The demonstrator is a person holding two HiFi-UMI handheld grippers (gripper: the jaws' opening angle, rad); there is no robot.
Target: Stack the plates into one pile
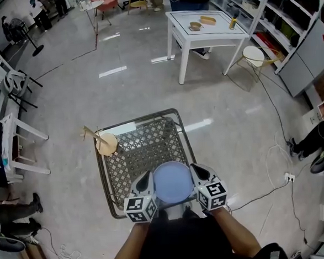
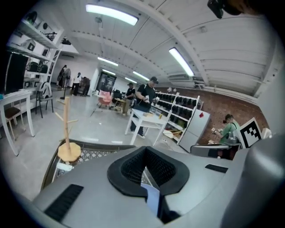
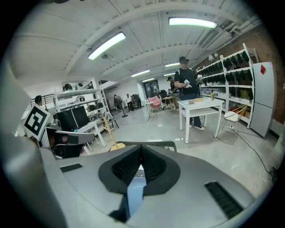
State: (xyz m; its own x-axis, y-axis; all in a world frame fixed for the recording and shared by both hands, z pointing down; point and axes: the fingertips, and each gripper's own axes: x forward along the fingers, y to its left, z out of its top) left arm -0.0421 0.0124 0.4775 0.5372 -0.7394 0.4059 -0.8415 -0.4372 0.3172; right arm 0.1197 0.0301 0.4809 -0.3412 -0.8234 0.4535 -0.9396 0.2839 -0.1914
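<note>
A round blue plate (image 1: 173, 182) is held level between my two grippers, over the near end of a dark metal lattice table (image 1: 136, 150). My left gripper (image 1: 149, 183) is shut on the plate's left rim and my right gripper (image 1: 197, 177) on its right rim. In the left gripper view a blue sliver of the plate (image 2: 151, 197) shows pinched where the black pads meet. The right gripper view shows the same, with the plate's edge (image 3: 135, 192) between the closed pads. I see no other plate on this table.
A wooden peg stand (image 1: 105, 142) sits at the lattice table's far left corner. A white table (image 1: 205, 29) carrying small dishes stands farther off, with shelving (image 1: 287, 18) along the right wall. Cables (image 1: 279, 145) lie on the glossy floor.
</note>
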